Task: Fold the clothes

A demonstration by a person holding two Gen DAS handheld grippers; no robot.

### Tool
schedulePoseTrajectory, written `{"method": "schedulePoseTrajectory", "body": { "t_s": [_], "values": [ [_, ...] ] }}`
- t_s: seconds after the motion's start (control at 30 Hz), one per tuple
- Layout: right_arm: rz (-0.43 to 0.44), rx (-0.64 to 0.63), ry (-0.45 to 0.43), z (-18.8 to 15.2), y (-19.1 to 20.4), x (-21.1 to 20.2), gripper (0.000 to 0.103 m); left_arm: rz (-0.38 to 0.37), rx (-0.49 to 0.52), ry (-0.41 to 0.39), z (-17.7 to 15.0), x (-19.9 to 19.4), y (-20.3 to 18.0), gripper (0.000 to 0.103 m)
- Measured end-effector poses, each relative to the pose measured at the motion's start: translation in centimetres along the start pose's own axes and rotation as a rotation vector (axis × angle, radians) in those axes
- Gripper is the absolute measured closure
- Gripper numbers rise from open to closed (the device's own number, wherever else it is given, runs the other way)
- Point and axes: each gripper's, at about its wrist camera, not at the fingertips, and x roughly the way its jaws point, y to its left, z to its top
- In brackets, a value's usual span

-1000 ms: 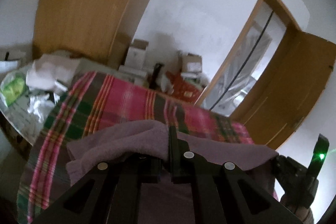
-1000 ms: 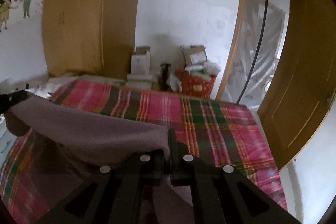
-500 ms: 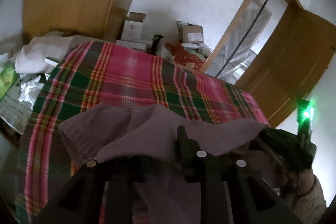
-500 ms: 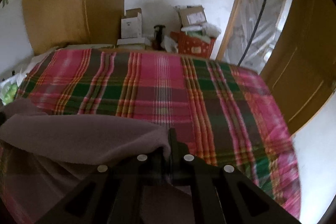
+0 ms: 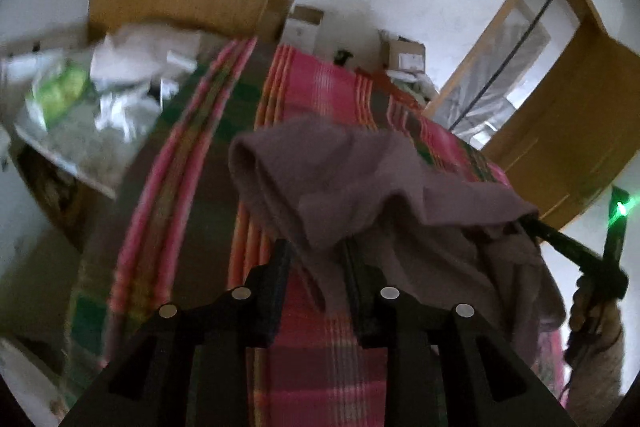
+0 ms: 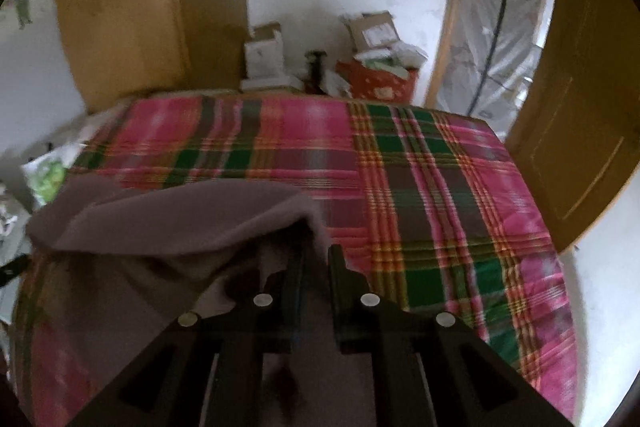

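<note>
A purple garment (image 5: 340, 179) hangs bunched over the pink and green plaid bed cover (image 5: 320, 355). My left gripper (image 5: 316, 255) is open, its jaws wide apart, and a fold of the garment droops down between them. At the far right of the left wrist view my right gripper (image 5: 532, 221) holds the garment's other end, with a person's hand (image 5: 592, 315) behind it. In the right wrist view my right gripper (image 6: 316, 263) has its jaws close together on the garment's (image 6: 180, 215) edge. The cloth sags left from there above the bed cover (image 6: 440, 187).
A wooden wardrobe (image 6: 132, 11) stands past the bed's far left corner. Cardboard boxes (image 6: 264, 51) and a red box (image 6: 380, 83) sit by the far wall. An open wooden door (image 6: 580, 131) is at the right. Bags and papers (image 5: 88, 107) lie left of the bed.
My left gripper has opened and let go of the garment, which now droops loosely between its jaws. Both views tilted down toward the bed, and the garment sank lower and bunched up.
</note>
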Motion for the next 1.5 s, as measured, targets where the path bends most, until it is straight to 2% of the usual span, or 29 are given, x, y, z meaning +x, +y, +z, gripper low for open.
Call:
{"method": "schedulePoseTrajectory", "body": {
  "t_s": [0.1, 0.23, 0.4, 0.57, 0.67, 0.8, 1.03, 1.23, 1.3, 1.37, 1.43, 1.5],
  "values": [
    [0.048, -0.043, -0.073, -1.5, 1.3, -2.2, 0.092, -0.032, -0.044, 0.031, -0.9, 0.6, 0.6, 0.076],
    [0.178, -0.131, -0.101, -4.3, 4.0, -3.8, 0.082, -0.061, -0.104, 0.074, -1.8, 1.6, 1.0, 0.075],
    [0.265, -0.276, -0.059, -7.5, 8.3, -3.0, 0.077, -0.07, -0.162, 0.128, -2.0, 3.1, 0.9, 0.075],
    [0.342, -0.333, 0.021, -8.9, 10.7, -1.0, 0.07, -0.062, -0.194, 0.132, -1.7, 3.9, 0.9, 0.075],
    [0.379, -0.385, 0.035, -9.9, 12.2, -0.6, 0.066, -0.071, -0.259, 0.11, -1.6, 3.9, 1.6, 0.075],
    [0.384, -0.446, 0.058, -11.1, 13.7, -0.1, 0.059, -0.103, -0.356, 0.109, -1.4, 4.2, 2.2, 0.075],
    [0.381, -0.506, 0.041, -12.1, 15.1, -0.3, 0.053, -0.083, -0.357, 0.119, -1.3, 4.5, 1.5, 0.075],
    [0.335, -0.46, 0.036, -11.3, 14.7, 0.5, 0.052, -0.051, -0.368, 0.118, -0.6, 4.8, 1.4, 0.075],
    [0.331, -0.446, 0.036, -11.2, 14.5, 0.7, 0.059, -0.036, -0.346, 0.118, -0.5, 4.8, 1.1, 0.078],
    [0.32, -0.434, 0.03, -11.1, 14.3, 0.6, 0.081, -0.028, -0.335, 0.12, -0.5, 4.8, 1.2, 0.086],
    [0.307, -0.423, 0.024, -11.1, 14.1, 0.6, 0.092, -0.029, -0.342, 0.123, -0.5, 4.8, 1.5, 0.09],
    [0.287, -0.417, 0.015, -11.0, 13.9, 0.4, 0.096, -0.038, -0.347, 0.118, -0.6, 4.5, 1.8, 0.091]
  ]
}}
